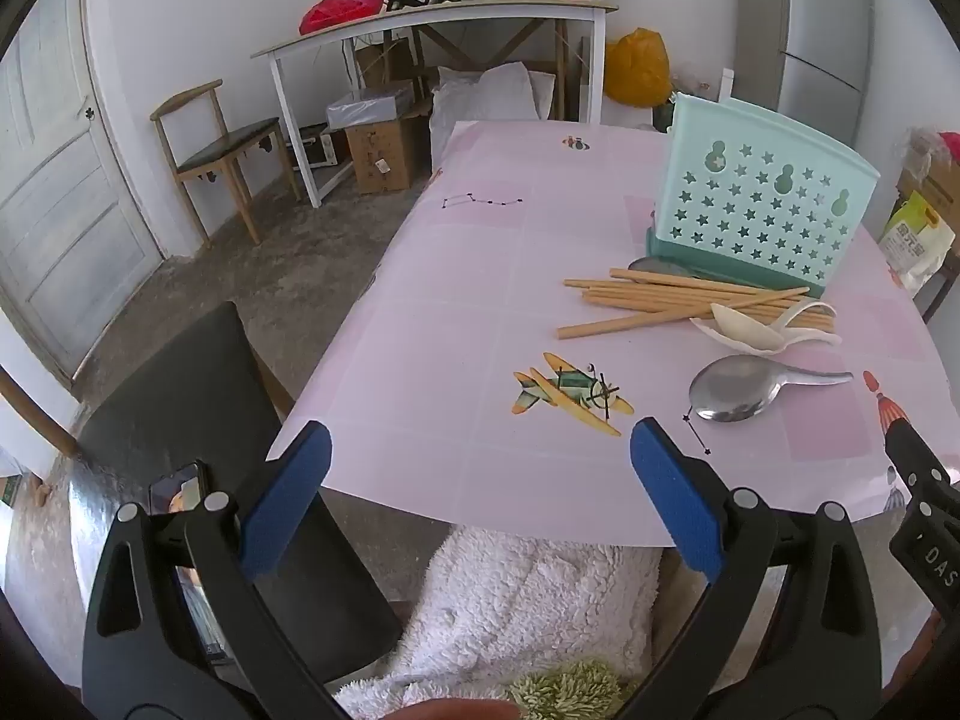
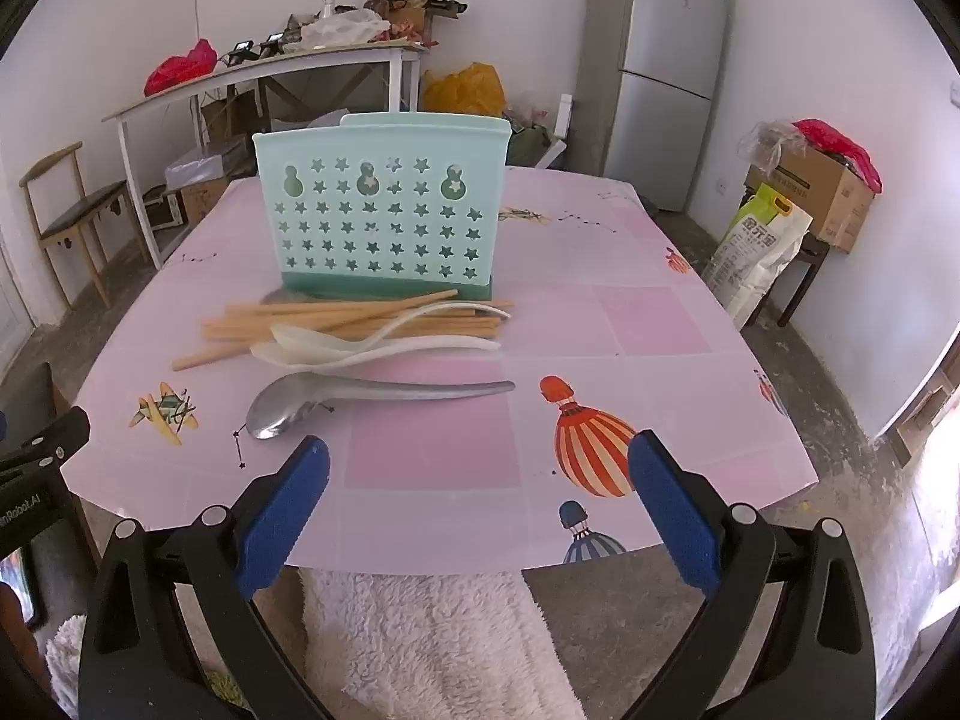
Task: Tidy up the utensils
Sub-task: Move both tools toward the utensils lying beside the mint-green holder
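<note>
A mint-green utensil holder [image 2: 381, 210] [image 1: 762, 204] with star cut-outs stands upright on the pink table [image 2: 432, 438] [image 1: 468, 276]. In front of it lies a heap of wooden chopsticks [image 2: 336, 321] [image 1: 660, 300], with white plastic spoons [image 2: 360, 345] [image 1: 756, 330] across them. Nearest me is a metal spoon [image 2: 360, 399] [image 1: 744, 393], lying flat. My right gripper [image 2: 479, 462] hangs open above the table's near edge, just short of the metal spoon. My left gripper [image 1: 480, 450] is open too, over the near left edge, empty.
A dark chair seat [image 1: 198, 408] sits left of the table. A white fleecy garment [image 2: 432, 642] on the person's lap is below both grippers. Beyond the table are a white side table [image 1: 432, 24], a wooden chair [image 1: 222, 144], a fridge [image 2: 660, 66] and boxes [image 2: 810, 192].
</note>
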Available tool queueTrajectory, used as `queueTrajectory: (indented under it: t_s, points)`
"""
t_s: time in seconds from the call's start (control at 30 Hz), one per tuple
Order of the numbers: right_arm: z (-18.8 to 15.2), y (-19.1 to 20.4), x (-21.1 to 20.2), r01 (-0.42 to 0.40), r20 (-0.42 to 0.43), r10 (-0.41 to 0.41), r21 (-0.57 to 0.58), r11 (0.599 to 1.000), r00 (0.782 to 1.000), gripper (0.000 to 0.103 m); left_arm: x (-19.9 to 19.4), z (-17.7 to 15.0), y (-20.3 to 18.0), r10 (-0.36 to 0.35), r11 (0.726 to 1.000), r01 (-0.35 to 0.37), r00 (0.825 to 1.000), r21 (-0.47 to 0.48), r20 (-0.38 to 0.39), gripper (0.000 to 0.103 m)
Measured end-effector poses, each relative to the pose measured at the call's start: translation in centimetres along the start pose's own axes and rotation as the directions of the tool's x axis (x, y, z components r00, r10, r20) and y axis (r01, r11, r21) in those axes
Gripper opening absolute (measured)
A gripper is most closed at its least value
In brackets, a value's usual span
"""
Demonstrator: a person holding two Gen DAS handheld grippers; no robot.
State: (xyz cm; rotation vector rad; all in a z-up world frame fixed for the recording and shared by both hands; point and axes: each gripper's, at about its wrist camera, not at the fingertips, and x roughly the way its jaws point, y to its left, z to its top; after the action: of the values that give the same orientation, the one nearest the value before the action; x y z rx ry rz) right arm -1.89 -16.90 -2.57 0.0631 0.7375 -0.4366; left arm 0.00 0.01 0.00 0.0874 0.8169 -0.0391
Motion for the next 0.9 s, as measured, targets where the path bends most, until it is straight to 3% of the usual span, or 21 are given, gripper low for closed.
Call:
queueTrajectory:
  t_s: [0.9]
  points:
    - [0.13, -0.04, 0.16, -0.004, -0.002, 0.004, 0.004, 1.0, 1.0, 0.097, 0.87, 0.28, 0.2, 0.019, 1.0, -0.019, 0.999, -0.003, -0.029, 0.096]
